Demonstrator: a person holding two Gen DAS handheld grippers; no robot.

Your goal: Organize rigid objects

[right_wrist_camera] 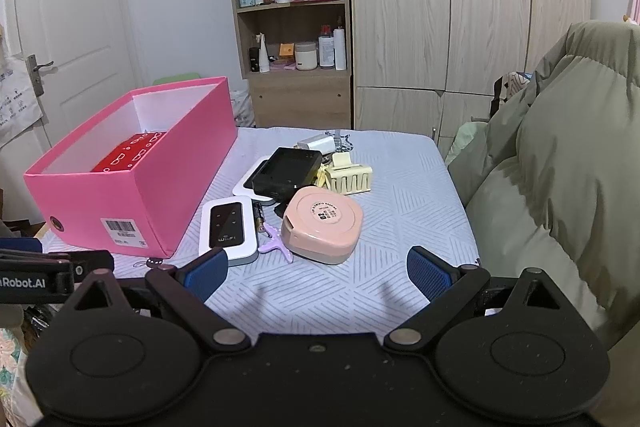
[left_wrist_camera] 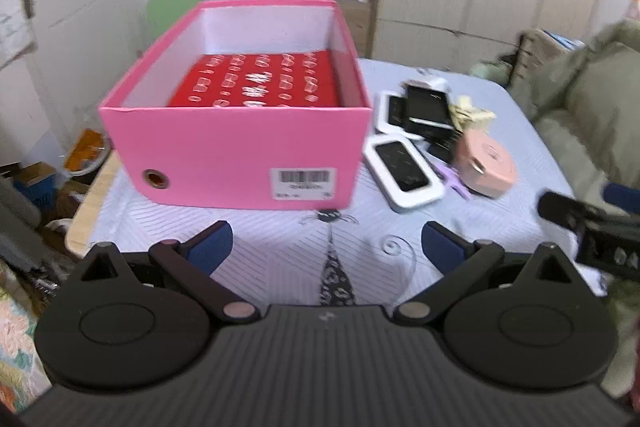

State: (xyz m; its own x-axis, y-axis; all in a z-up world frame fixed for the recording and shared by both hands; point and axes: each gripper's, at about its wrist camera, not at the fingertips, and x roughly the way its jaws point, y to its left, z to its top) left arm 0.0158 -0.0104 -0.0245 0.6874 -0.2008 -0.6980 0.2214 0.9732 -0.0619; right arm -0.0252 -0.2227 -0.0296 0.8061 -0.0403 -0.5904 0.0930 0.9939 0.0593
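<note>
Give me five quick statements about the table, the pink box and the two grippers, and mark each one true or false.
1. The pink box has no lid on. True.
2. The pink box is empty. False: a red box lies inside it.
3. The right gripper is shut on the round pink case. False: it is open, holding nothing, and the case lies on the table.
4. The left gripper is open. True.
5. The white Wi-Fi device lies between the pink box and the round pink case. True.
</note>
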